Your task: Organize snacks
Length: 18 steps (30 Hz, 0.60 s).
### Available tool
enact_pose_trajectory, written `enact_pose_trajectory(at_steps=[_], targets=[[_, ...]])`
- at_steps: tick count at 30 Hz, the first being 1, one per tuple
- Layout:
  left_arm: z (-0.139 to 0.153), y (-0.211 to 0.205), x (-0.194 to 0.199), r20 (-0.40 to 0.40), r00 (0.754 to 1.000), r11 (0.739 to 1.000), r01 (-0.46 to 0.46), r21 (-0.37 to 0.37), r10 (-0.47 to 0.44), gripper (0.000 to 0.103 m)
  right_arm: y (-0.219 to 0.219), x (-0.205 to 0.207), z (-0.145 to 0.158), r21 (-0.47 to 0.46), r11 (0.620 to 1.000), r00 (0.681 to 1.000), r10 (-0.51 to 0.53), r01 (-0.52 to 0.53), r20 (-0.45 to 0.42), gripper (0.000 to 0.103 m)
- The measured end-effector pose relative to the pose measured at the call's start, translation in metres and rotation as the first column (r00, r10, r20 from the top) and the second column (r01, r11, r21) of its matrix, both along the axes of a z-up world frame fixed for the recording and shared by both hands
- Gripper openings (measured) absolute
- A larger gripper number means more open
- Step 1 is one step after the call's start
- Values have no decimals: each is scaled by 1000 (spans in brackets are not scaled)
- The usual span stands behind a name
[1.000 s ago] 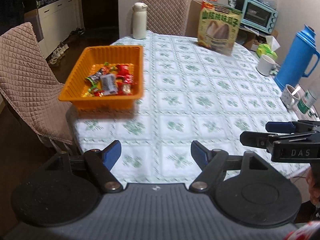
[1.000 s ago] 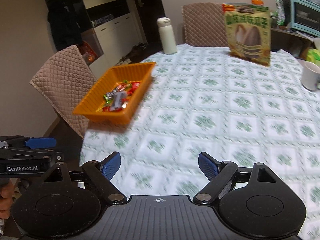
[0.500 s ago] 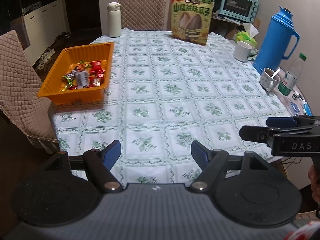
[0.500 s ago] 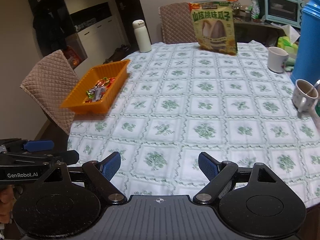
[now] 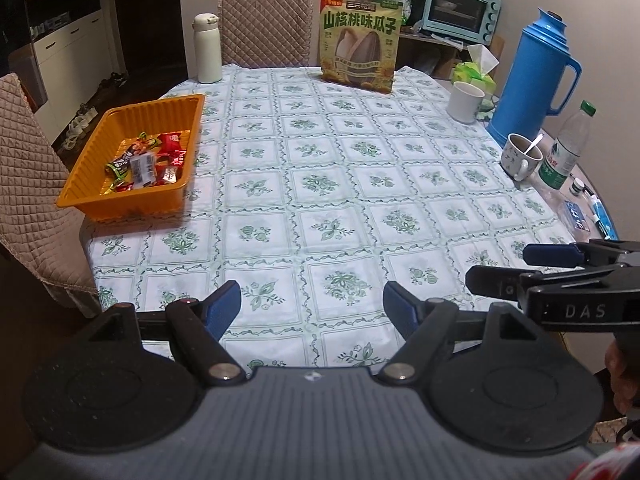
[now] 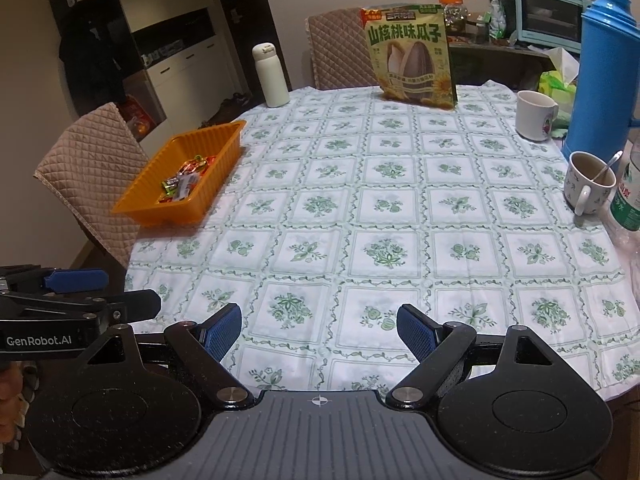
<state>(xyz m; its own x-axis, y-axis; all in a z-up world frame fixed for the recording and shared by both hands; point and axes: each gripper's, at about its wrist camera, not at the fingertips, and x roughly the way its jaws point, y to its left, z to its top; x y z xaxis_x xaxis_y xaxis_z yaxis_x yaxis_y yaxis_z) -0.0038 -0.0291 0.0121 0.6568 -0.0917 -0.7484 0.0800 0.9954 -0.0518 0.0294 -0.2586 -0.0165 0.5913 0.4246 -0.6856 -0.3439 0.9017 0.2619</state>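
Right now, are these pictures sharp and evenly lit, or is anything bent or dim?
Left wrist view: sharp; the table edge bows from the fisheye, corners go black, and the orange basket casts a soft shadow. Right wrist view: equally sharp and curved; the cabinet corner behind is dim, and the seed bag text stays readable.

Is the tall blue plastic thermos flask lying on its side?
No, the tall blue plastic thermos flask stands upright on the table's far right edge.
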Motion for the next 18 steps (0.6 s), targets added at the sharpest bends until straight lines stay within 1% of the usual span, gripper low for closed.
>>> enact_pose_trajectory(at_steps=[18], targets=[[-2, -3, 5, -5, 1000, 1000, 17, -2, -17, 76, -5, 0, -1, 2, 1000, 1000, -22, 22, -10, 85]])
